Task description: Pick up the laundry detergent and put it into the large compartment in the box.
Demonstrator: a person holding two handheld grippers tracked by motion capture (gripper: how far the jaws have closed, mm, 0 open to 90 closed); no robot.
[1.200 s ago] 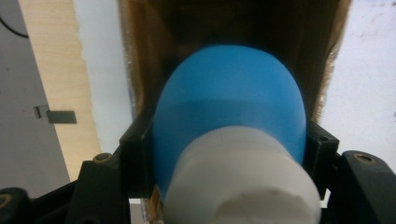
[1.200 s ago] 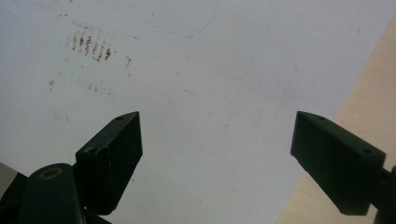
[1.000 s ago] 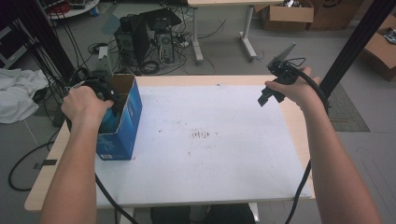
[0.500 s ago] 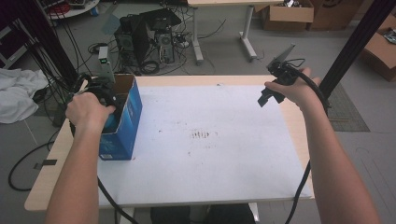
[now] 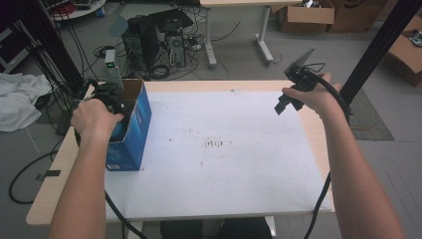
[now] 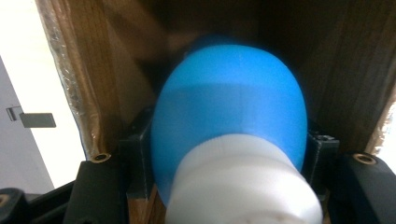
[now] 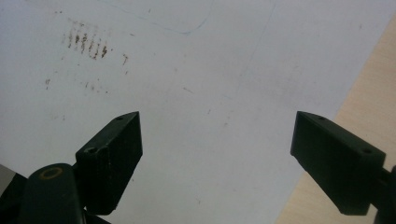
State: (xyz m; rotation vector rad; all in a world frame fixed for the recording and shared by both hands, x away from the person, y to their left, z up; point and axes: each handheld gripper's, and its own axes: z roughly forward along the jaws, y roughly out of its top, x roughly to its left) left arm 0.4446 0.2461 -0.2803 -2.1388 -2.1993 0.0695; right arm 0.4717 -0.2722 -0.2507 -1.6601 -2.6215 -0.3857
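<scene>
Evidently the left gripper (image 6: 229, 154) kept its fingers clenched on the blue-and-white bottle (image 6: 229, 140) inside the blue box (image 5: 130, 130) for lifting, while the right gripper (image 7: 217, 154) hovered with fingers released above the counter (image 7: 187, 70).

a white sheet (image 5: 224, 164) covers most of the light wooden table (image 5: 50, 199); faint brown smudges (image 5: 214, 144) mark its middle. behind the table, on the grey floor, 2 dark computer towers (image 5: 159, 40) stand among loose black cables (image 5: 99, 50). a white cloth (image 5: 20, 102) lies at the left edge. cardboard boxes (image 5: 303, 12) sit at the back right, beside the legs of a 2nd table (image 5: 209, 45).
</scene>
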